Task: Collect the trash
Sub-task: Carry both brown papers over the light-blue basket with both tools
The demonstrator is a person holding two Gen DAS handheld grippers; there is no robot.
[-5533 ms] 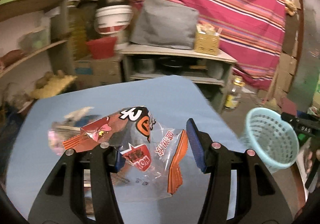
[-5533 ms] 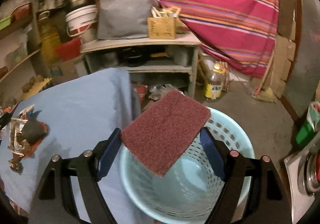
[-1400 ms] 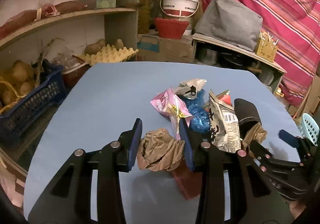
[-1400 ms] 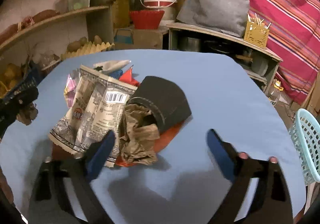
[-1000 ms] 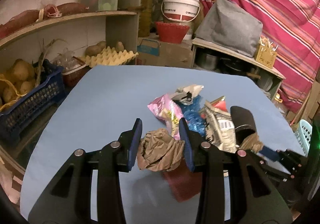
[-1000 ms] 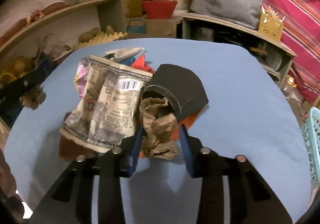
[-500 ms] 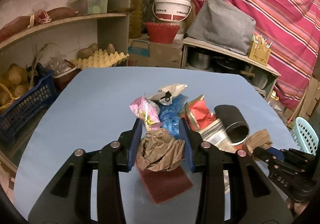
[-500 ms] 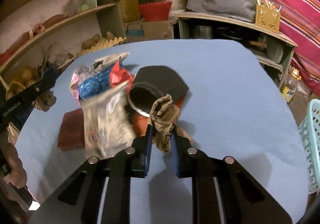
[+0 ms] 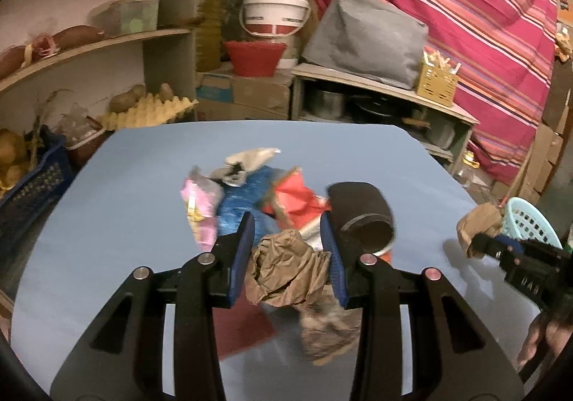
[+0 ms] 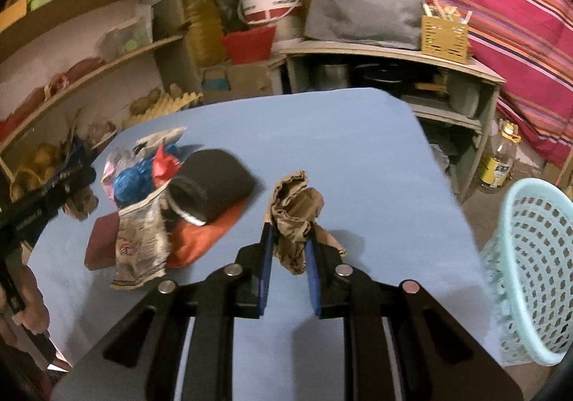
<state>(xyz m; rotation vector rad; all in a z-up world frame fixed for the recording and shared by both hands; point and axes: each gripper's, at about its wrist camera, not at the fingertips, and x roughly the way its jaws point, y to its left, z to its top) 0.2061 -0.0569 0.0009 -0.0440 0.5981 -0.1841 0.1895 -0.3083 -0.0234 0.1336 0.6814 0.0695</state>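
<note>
My left gripper point(image 9: 288, 250) is shut on a crumpled brown paper ball point(image 9: 286, 274) and holds it above the blue table point(image 9: 118, 222). My right gripper point(image 10: 288, 257) is shut on a second crumpled brown paper point(image 10: 293, 218), lifted off the table; it also shows in the left wrist view point(image 9: 478, 222). A trash pile lies on the table: a black curved pad point(image 10: 211, 182), a grey printed wrapper point(image 10: 141, 243), an orange bag point(image 10: 204, 236), a maroon scouring pad point(image 10: 100, 243), blue point(image 9: 240, 200) and pink point(image 9: 198, 207) wrappers. The light-blue basket point(image 10: 533, 272) stands off the table's right edge.
Shelves with potatoes, an egg tray point(image 9: 150, 111) and a dark blue crate point(image 9: 25, 193) stand left of the table. A low shelf unit point(image 9: 386, 104) with pots, a white bucket point(image 9: 274, 12) and a striped cloth point(image 9: 465, 0) are behind. A bottle point(image 10: 499, 157) stands on the floor.
My right gripper has lifted its brown paper out of the pile and swung right toward the basket. My left gripper has kept its paper ball and moved right over the pile.
</note>
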